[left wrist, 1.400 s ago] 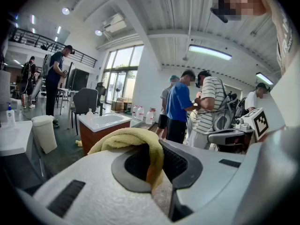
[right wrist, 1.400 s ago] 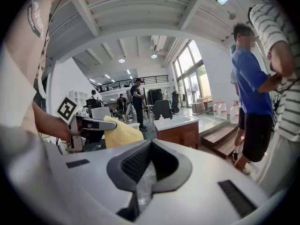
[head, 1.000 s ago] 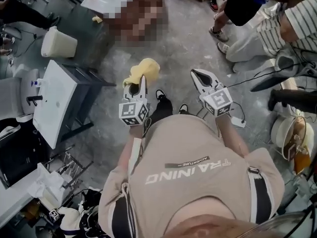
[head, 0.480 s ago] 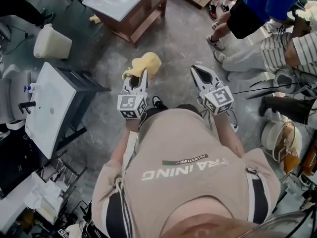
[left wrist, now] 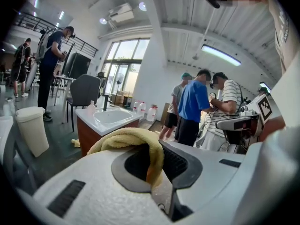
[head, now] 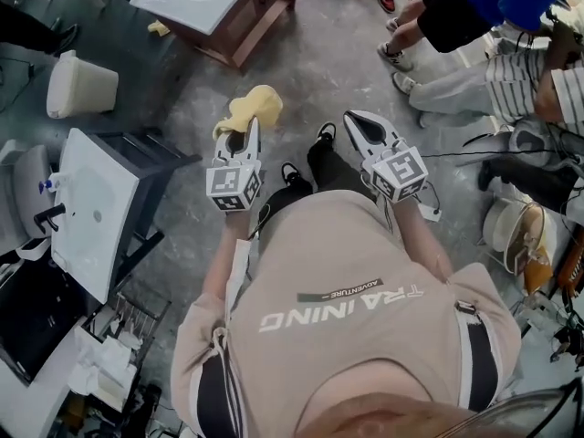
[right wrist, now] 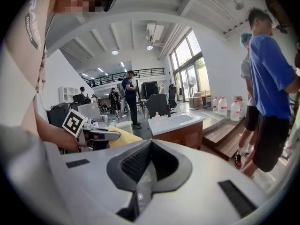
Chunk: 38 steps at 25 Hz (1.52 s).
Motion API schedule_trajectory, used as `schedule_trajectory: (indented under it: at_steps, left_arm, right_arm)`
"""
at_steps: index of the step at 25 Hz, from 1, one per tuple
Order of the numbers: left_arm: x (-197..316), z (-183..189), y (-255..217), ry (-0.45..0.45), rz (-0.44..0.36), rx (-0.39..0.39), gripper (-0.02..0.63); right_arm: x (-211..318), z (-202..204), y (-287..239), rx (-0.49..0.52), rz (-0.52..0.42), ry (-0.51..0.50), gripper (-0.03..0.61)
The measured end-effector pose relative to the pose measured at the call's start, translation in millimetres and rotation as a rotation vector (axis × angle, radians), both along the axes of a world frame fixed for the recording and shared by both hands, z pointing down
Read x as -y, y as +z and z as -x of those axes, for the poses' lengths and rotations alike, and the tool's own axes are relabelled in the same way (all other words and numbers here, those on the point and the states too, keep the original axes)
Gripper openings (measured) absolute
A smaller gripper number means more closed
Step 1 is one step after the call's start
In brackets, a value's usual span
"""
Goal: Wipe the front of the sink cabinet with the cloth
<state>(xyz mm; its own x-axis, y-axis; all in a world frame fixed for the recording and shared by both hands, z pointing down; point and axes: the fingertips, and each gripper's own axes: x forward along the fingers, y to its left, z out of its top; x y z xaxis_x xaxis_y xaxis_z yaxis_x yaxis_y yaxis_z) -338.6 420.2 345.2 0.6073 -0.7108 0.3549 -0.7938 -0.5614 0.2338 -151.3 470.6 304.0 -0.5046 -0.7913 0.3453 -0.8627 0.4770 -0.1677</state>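
At the far left is a sink stand (head: 109,190), dark frame under a white top, and I think it is not the goal. The left gripper (head: 245,137) is clamped on the cloth (head: 248,108) — soft yellow terry, bunched over the jaw tips with loose folds, so it is ready to be pressed on a flat face. The right gripper (head: 354,119) has its jaws together with nothing between them and is carried level beside it. The cabinet (head: 265,12) — brown wood front under a glossy white basin — stands ahead over the grey floor (head: 328,53), well apart from the cloth, so wiping is not yet begun.
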Motion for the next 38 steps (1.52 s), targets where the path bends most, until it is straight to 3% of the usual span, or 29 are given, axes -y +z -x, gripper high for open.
schedule_trajectory:
  at_steps: [6, 12, 19, 24, 38]
  left_arm:
    - [41.3, 0.2, 4.8, -0.044, 0.013, 0.071, 0.040]
    - [104.7, -12.1, -10.2, -0.083, 0.014, 0.133, 0.040]
    - [157.5, -77.1, -33.0, -0.092, -0.017, 0.117, 0.040]
    - [173.8, -95.3, -17.7, -0.142, 0.028, 0.099, 0.040]
    - [209.5, -77.7, 31.1, -0.183, 0.130, 0.101, 0.040]
  right_arm:
    - [48.4, -14.4, 17.0, 0.066, 0.004, -0.014, 0.012]
    - [123.1, -33.4, 5.6, 0.072, -0.080, -0.062, 0.012]
    - [180.4, -81.6, 14.0, 0.108, -0.056, -0.088, 0.012]
    - [206.4, -88.4, 22.7, 0.118, -0.023, -0.151, 0.012]
    - [246.9, -70.0, 58.3, 0.095, 0.071, -0.225, 0.012]
